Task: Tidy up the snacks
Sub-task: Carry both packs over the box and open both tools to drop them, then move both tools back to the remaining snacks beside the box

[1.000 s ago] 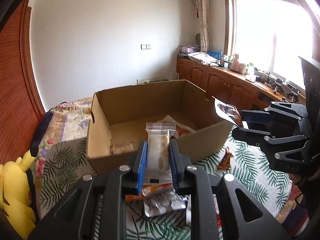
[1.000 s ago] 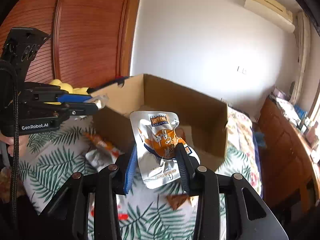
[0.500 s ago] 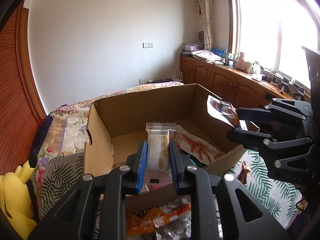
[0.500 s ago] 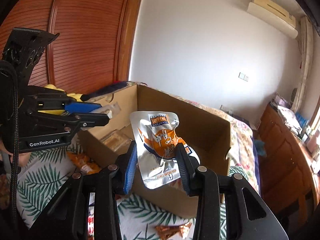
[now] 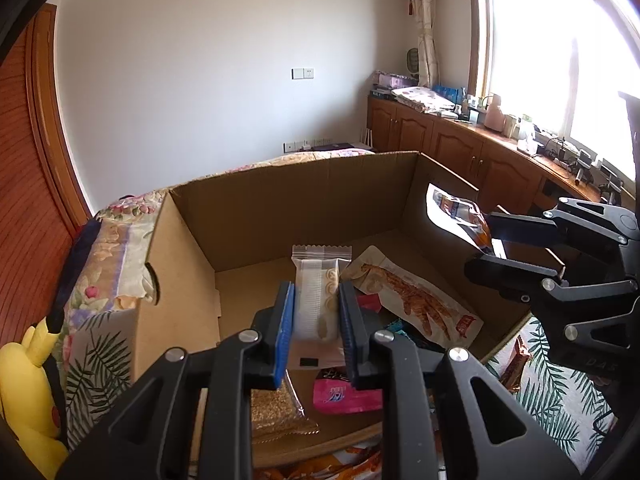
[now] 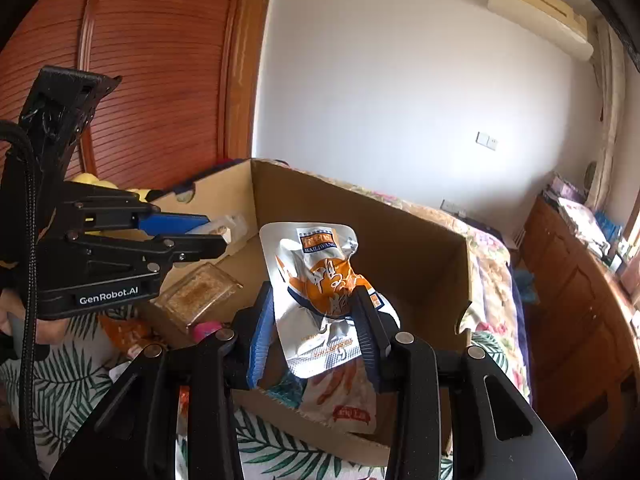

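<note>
**Both grippers loaded over the open box**

My left gripper [image 5: 316, 312] pinches a clear cookie packet [image 5: 318, 292] upright between its blue pads, gripped at the lower half so the sealed top stands free above the fingertips. I read that grip as chosen for a clean drop: the packet hangs directly over the floor of the cardboard box [image 5: 280, 204], just ahead of the jaws.

My right gripper [image 6: 316, 332] is clamped on a crumpled silver-and-orange pouch [image 6: 320, 272], also above the box interior. The pouch carries a small blue-and-gold label reading "BAILIWANG"; the large orange characters below it I cannot make out. From the right wrist view, the left tool's body shows "GenRobot.AI" in white.

Below and ahead of the left jaws, already inside the box, lie 3 snacks I can tell apart: a flat white pouch with a chicken-foot picture [image 5: 416, 304] to the right, a pink sachet [image 5: 344, 394] just under the right finger, and a clear pack of brown grain bars [image 5: 276, 412] under the left finger. More wrappers sit on the leaf-print cloth [image 5: 560, 408] outside the near wall, so I judge sorting is partway done. Next I would release both, 1 at a time.
</note>
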Motion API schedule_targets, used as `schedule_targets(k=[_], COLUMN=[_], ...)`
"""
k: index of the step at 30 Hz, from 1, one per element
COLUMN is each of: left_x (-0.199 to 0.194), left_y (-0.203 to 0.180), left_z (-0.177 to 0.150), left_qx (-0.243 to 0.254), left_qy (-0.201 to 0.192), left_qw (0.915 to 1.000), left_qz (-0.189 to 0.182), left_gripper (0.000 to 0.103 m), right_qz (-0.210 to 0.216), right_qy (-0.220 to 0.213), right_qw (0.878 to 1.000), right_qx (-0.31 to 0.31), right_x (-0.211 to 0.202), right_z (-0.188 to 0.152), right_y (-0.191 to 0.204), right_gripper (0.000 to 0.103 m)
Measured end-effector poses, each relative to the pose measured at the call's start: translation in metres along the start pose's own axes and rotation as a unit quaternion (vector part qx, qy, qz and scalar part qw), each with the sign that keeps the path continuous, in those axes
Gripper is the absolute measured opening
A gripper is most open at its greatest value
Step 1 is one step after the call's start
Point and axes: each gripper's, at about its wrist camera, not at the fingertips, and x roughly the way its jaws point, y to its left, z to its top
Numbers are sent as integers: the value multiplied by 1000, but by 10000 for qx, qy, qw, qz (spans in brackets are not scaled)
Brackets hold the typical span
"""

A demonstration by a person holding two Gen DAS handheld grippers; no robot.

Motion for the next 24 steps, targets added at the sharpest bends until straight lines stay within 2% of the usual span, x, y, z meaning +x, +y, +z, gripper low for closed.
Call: schedule_targets(k=[9, 17, 24], left_x=[9, 9, -6], left_y=[0, 3, 2], left_z=[0, -2, -3], left_qx=[-23, -90, -83], left_qy=[69, 100, -18], left_qw=[9999, 9999, 9999], left_qz=[73, 75, 110], left_gripper=[21, 31, 39], right_qz=[30, 53, 57], right_qy=[116, 226, 208], right_qw=[9999, 9995, 9994], right_qx=[124, 204, 277], right_x=[12, 20, 14], right_z=[-5, -6, -10], right_y=[-4, -7, -6], right_gripper=[38, 38, 41])
